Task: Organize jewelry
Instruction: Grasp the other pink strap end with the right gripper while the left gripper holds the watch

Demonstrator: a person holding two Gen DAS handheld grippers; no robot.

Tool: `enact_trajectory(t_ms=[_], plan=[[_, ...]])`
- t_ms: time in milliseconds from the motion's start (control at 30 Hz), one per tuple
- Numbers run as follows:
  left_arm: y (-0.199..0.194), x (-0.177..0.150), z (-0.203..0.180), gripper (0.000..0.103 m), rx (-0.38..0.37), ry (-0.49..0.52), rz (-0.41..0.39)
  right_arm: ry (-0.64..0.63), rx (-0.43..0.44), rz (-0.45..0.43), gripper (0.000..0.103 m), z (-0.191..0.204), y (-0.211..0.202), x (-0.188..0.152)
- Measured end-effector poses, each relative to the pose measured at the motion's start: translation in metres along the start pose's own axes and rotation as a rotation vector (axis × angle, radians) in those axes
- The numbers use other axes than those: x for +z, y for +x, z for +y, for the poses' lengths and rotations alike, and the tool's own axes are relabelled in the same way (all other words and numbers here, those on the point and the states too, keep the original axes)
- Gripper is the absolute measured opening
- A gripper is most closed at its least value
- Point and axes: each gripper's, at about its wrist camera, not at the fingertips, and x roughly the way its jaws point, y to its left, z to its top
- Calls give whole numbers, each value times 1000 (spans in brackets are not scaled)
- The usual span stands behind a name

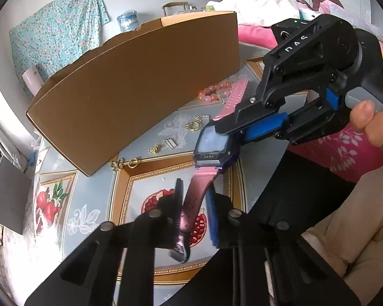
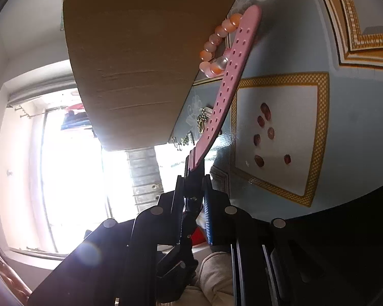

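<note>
A pink-strapped watch (image 1: 212, 148) is held clear of the desk (image 1: 145, 173) between both tongs: its buckle-end strap is clamped by the left tongs (image 1: 194, 213), whose jaws are closed nearly together on it, and its dark case is gripped at the edge by the right tongs (image 1: 229, 127), likewise closed narrowly. Beyond the left tongs, a brown cardboard box (image 1: 140, 81) is seen, with gold earrings (image 1: 166, 145) lying just beside its near wall. Ahead of the right tongs, the perforated strap half (image 2: 229, 81) extends toward a peach bead bracelet (image 2: 215, 43) resting beside the box.
</note>
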Motion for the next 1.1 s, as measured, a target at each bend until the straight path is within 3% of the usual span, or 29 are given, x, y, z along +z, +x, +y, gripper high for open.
enact_trajectory(t_ms=[167, 233, 333, 400, 433, 567, 667, 767, 1100], plan=[[-1, -2, 2, 5, -24, -2, -11, -48, -30, -10, 26, 9, -1, 1], [1, -3, 5, 4, -22, -10, -14, -136, -82, -36, 33, 20, -12, 1], [1, -4, 8, 4, -32, -18, -17, -298, -188, -68, 33, 41, -26, -1], [0, -4, 10, 4, -42, -14, -22, -479, -306, -79, 33, 63, -33, -5], [0, -4, 9, 4, -41, -5, -25, -608, -413, -91, 33, 79, -33, -8], [0, -5, 12, 4, -46, 0, -24, -1016, -695, -117, 33, 115, -14, -29], [1, -5, 14, 4, -48, -8, -23, -1276, -826, -62, 32, 120, 12, -48], [1, -4, 14, 4, -49, -6, -24, -1449, -944, -29, 27, 112, 34, -62], [3, -3, 13, 4, -39, 6, -14, -1766, -1099, -31, 28, 104, 49, -81]])
